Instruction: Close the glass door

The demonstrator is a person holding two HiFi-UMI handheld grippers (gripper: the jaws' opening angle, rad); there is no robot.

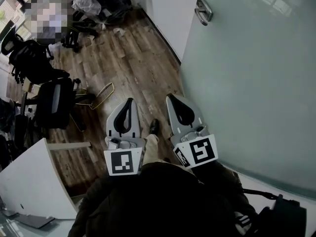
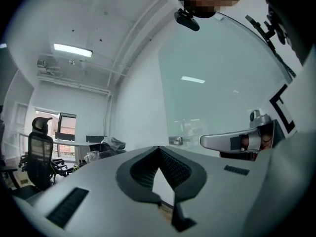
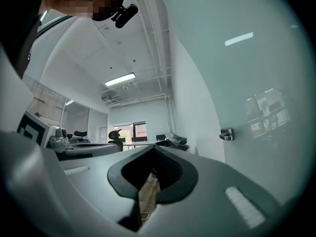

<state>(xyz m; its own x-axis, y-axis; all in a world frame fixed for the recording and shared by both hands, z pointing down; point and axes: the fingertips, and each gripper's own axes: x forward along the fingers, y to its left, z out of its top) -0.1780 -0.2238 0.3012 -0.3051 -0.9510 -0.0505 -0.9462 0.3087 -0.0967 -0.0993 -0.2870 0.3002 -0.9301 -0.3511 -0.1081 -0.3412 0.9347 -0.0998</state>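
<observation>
The frosted glass door (image 1: 256,83) fills the right side of the head view, with its metal handle (image 1: 203,10) near the top. My left gripper (image 1: 129,100) and right gripper (image 1: 171,97) are held side by side low in front of my body, both shut and holding nothing. The right gripper's tip is just left of the glass, well below the handle. In the left gripper view the glass door (image 2: 222,93) and handle (image 2: 177,140) lie beyond the shut left gripper (image 2: 158,149). The right gripper view shows the handle (image 3: 226,134) ahead to the right of the shut right gripper (image 3: 154,147).
Wooden floor (image 1: 133,58) runs ahead. Black office chairs (image 1: 34,63) stand at the left, with a yellow wire frame (image 1: 101,95) on the floor. A white desk (image 1: 29,181) is at lower left. A white wall (image 1: 168,9) meets the door's far edge.
</observation>
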